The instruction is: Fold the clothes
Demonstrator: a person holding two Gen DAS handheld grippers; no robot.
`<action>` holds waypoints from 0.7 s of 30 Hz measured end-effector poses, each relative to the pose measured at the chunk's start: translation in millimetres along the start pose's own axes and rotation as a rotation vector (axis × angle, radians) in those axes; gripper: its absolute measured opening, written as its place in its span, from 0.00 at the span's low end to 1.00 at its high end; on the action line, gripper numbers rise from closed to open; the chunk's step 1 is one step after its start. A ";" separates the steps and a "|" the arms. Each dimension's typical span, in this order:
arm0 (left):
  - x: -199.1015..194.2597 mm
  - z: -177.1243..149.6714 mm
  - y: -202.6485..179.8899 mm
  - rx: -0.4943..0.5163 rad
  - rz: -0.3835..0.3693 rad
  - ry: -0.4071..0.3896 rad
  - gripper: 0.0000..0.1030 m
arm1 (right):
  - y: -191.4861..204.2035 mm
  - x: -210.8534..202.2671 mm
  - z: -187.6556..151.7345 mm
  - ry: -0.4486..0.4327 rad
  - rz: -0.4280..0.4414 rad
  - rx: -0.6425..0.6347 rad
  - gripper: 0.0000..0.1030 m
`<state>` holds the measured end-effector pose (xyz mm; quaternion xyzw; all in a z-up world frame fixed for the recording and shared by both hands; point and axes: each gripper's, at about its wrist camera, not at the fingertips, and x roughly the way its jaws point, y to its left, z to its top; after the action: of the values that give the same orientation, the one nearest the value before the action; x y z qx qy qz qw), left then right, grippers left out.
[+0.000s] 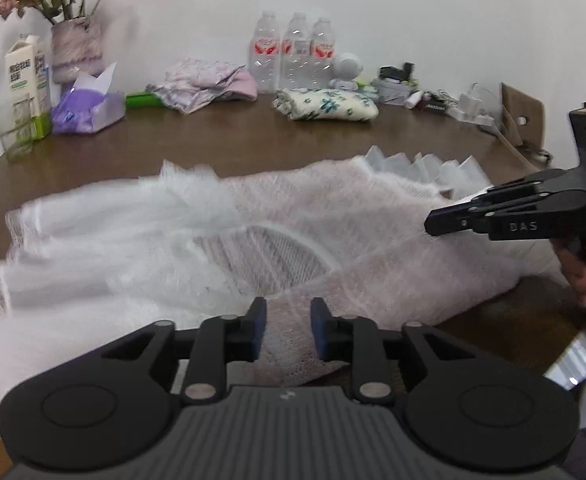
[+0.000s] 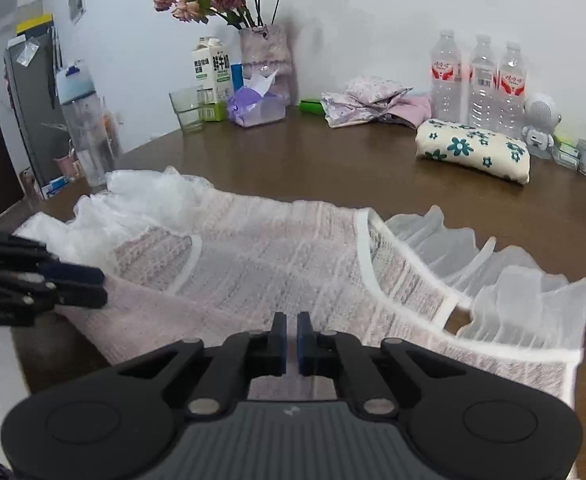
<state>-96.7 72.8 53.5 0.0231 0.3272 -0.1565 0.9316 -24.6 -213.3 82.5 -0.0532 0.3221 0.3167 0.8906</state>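
Note:
A pale pink knitted garment [image 1: 333,220] with white ruffled sleeves lies spread across the brown table [image 1: 233,140]; its left part is blurred. My left gripper [image 1: 287,328] sits at the garment's near edge, its blue pads standing apart with a band of the cloth showing in the gap. From the right wrist view that gripper [image 2: 101,286] points in at the garment [image 2: 277,248] from the left. My right gripper [image 2: 291,336] is over the near hem with only a thin slit between its pads. In the left wrist view it [image 1: 431,226] hovers at the garment's right side, fingers together, and a hand [image 1: 585,272] holds it.
Along the wall stand a folded floral cloth [image 2: 473,150], three water bottles [image 2: 481,80], crumpled pink clothes [image 2: 373,100], a purple tissue pack [image 2: 257,106], a glass [image 2: 187,110], a milk carton [image 2: 213,72] and a vase of flowers [image 2: 267,56]. Bare table [image 2: 313,168] lies between these and the garment.

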 end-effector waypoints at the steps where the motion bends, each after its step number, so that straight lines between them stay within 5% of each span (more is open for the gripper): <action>1: -11.7 12.5 3.6 0.028 -0.012 -0.019 0.37 | -2.2 -11.4 10.8 -0.029 0.005 -0.006 0.12; 2: -20.0 29.4 10.4 0.073 0.023 -0.054 0.43 | -8.5 -18.8 23.7 -0.052 -0.014 -0.019 0.21; 4: -26.8 62.4 24.3 0.169 0.096 -0.103 0.75 | -21.3 -31.8 49.7 -0.093 -0.052 -0.048 0.31; 6: 1.3 86.8 35.0 0.308 0.077 -0.059 0.82 | -39.3 -14.7 79.1 -0.034 -0.072 -0.125 0.38; 10: 78.9 106.4 49.6 0.479 -0.120 0.073 0.80 | -61.1 46.6 106.4 0.010 0.016 -0.315 0.37; 12: 110.8 102.2 58.2 0.501 -0.168 0.130 0.77 | -66.1 76.8 112.0 0.105 0.089 -0.328 0.37; 15: 136.7 94.2 75.8 0.448 -0.191 0.196 0.60 | -69.7 106.4 107.4 0.201 0.176 -0.349 0.31; 21: 145.5 85.3 105.3 0.366 -0.279 0.229 0.54 | -73.5 119.9 84.1 0.232 0.219 -0.422 0.27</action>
<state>94.2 120.2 24.5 0.1635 0.3968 -0.3364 0.8383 135.8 -183.0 67.8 -0.2385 0.3527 0.4633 0.7772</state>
